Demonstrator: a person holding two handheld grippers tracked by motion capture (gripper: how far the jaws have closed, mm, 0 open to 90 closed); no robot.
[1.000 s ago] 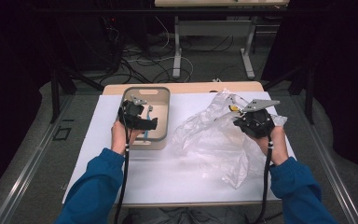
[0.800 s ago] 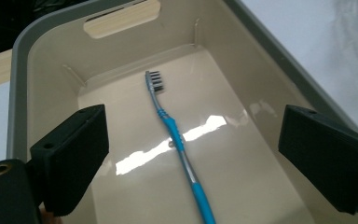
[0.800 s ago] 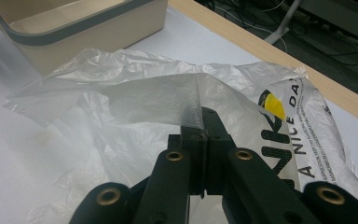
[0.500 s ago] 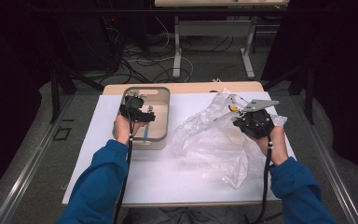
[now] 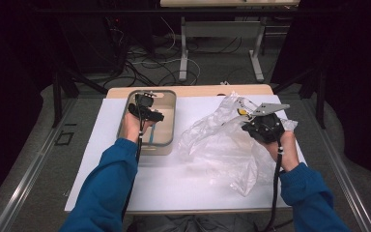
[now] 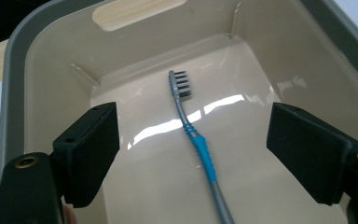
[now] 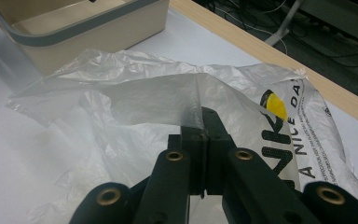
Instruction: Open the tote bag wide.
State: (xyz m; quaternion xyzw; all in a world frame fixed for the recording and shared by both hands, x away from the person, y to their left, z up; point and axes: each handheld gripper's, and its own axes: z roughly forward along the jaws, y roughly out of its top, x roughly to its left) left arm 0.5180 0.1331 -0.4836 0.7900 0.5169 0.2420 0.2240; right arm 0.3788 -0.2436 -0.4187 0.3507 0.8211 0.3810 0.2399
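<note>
One toothbrush lies flat on the floor of the beige bin, with its dark bristle head toward the far end wall and its blue grip nearer the camera in the left gripper view. I can read no brand or writing on it. The left gripper hangs over the bin with its two fingers apart, one on each side of the handle and not touching it; they have just been closing a little.

Beside the bin, to its right on the white tabletop, lies one clear plastic bag, crumpled and partly lifted. The right gripper has its fingers together, clamped on a fold of the bag's upper edge. On the bag there is black print: the letters "NK" in large type and, beside them, "A NICE DA", where the rest is cut off by a fold. A small yellow mark sits above the letters.

The bin has a grey rim and one slot handle in its far wall.
</note>
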